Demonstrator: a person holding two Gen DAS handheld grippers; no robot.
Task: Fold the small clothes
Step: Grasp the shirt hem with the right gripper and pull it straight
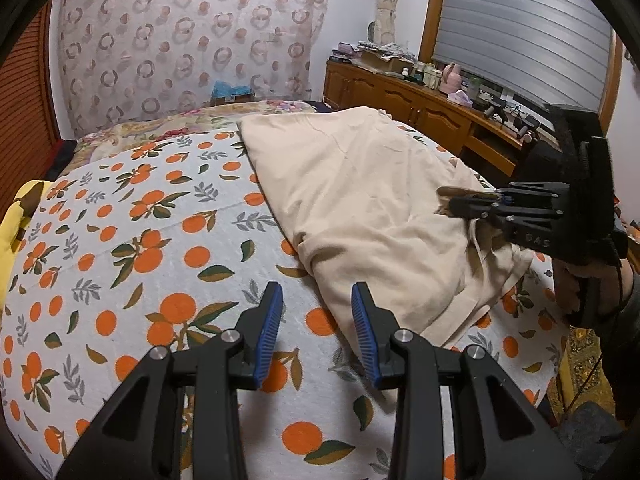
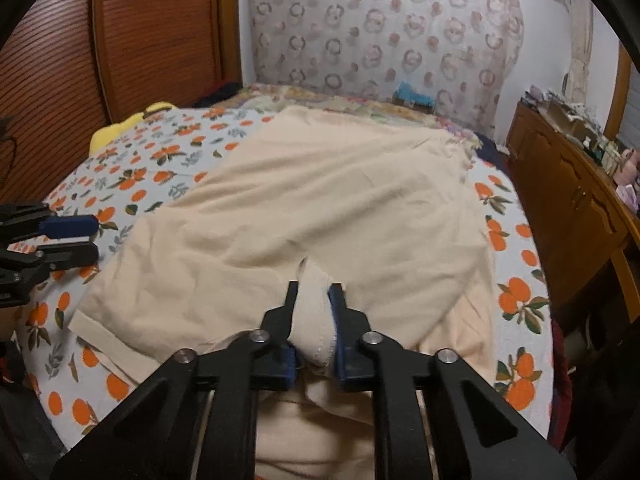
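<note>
A bed takes up most of both views, covered by a white bedspread (image 1: 132, 240) printed with oranges and green leaves. Behind it hangs a sheer curtain (image 1: 184, 36) patterned with rings, and a wooden cabinet (image 1: 408, 104) runs along the right wall, its top crowded with small items too blurred to name. A yellow object (image 1: 16, 216) pokes in at the bed's left edge, cut off by the frame.

On the bedspread lies the cream garment (image 2: 328, 200), spread broadly across the middle of the bed with a few creases; its near edge drops out of sight under the right tool, and a flat hem band shows at its near left corner.

The right gripper (image 2: 315, 292) is pinching a bunched fold of the cream garment between its blue pads, the cloth filling the narrow gap and lifted a little off the surrounding fabric. In the left wrist view the same tool appears side-on at the garment's right edge, with the person's hand below it partly cut off.

The left gripper (image 1: 317, 292) is spread apart with nothing between its pads (image 1: 270, 320), hovering over bare bedspread just beside the garment's near left edge; whether it touches the bed cannot be told
</note>
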